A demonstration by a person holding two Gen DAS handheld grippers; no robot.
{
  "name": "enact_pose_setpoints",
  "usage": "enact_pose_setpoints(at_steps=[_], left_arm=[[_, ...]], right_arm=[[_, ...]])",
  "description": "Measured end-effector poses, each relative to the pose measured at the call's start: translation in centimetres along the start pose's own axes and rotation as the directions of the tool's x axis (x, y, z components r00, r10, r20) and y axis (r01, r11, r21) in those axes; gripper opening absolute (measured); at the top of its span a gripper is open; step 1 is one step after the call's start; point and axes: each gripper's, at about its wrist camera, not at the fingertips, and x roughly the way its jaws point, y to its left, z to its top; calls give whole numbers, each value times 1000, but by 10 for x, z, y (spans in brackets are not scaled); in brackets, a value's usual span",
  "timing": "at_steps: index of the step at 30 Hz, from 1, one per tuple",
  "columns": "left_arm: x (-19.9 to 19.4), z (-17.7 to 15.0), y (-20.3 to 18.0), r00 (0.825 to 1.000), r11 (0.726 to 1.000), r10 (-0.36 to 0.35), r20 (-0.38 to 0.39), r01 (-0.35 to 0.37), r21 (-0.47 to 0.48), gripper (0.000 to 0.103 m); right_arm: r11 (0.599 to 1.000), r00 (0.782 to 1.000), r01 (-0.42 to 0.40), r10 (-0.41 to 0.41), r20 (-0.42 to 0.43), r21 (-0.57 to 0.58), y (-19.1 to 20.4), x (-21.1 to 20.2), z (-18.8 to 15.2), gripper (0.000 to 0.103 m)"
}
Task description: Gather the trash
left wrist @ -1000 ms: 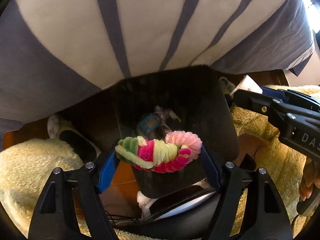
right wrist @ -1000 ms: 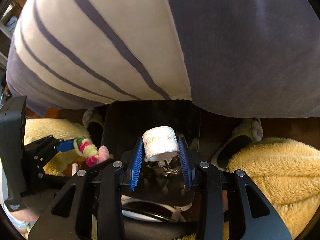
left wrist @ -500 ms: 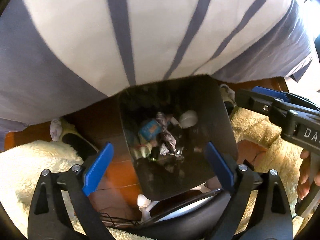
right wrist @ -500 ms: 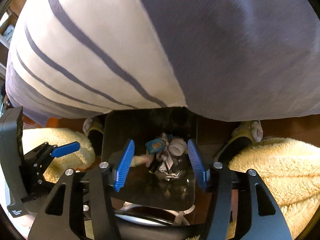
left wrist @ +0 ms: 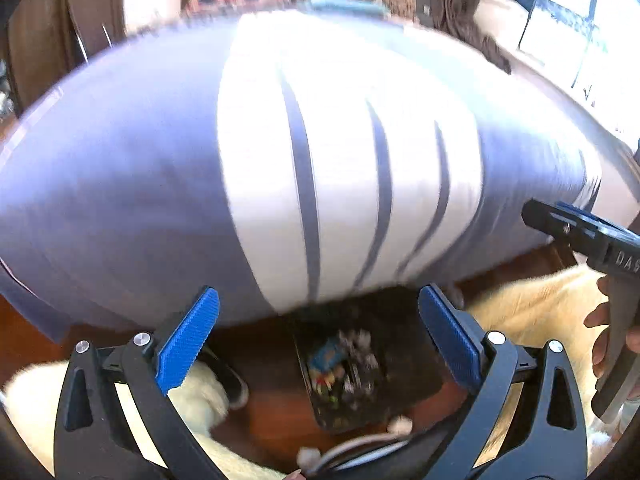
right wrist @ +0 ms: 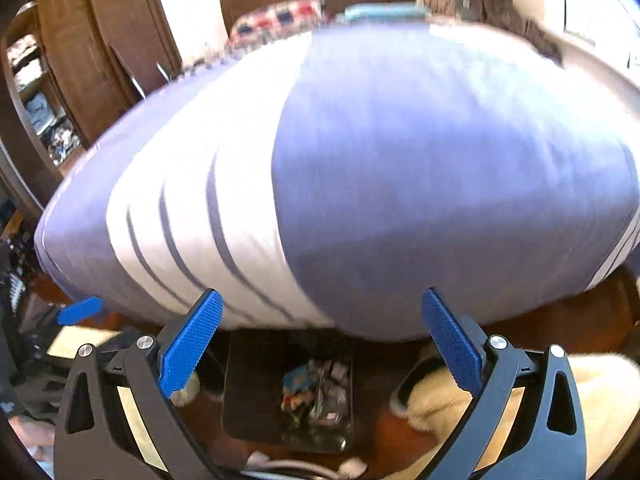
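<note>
A black trash bin (left wrist: 404, 364) stands on the wooden floor below both grippers, with mixed trash (left wrist: 340, 368) inside; it also shows in the right wrist view (right wrist: 256, 384) with its trash (right wrist: 316, 388). My left gripper (left wrist: 318, 340) is wide open and empty, high above the bin. My right gripper (right wrist: 322, 340) is wide open and empty, also above the bin. The right gripper's body (left wrist: 592, 240) shows at the right edge of the left wrist view. A blue fingertip (right wrist: 80, 310) of the left gripper shows at the left of the right wrist view.
A bed with a grey and white striped cover (left wrist: 320, 160) fills the view above the bin (right wrist: 360, 180). Fluffy cream rugs (left wrist: 532, 304) lie on the floor either side. Slippers (right wrist: 412, 384) sit beside the bin. Wooden cupboards (right wrist: 100, 40) stand behind.
Both grippers opened and dropped the pipe-cleaner bundle and the white roll into the bin, then rose and tilted up, so the bin looks smaller and the bed top shows.
</note>
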Motion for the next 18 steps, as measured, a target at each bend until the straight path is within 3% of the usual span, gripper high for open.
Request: enact_pose_setpoints(at_steps=[3,8,18], left_arm=[[-33,25,1,993,999,48,104,-49,2,95],[-81,60,1,963,995,97,252,-98,-9,95],[-134,98,-5,907,994,111,406,-102,-42,95]], right_arm=[[998,994,53,-50,93,-31,9,-31,17,100],[993,968,114,-102,227,-38,17,-73,47,100],[984,904,177,-151,400,-28,20,-131,96,100]])
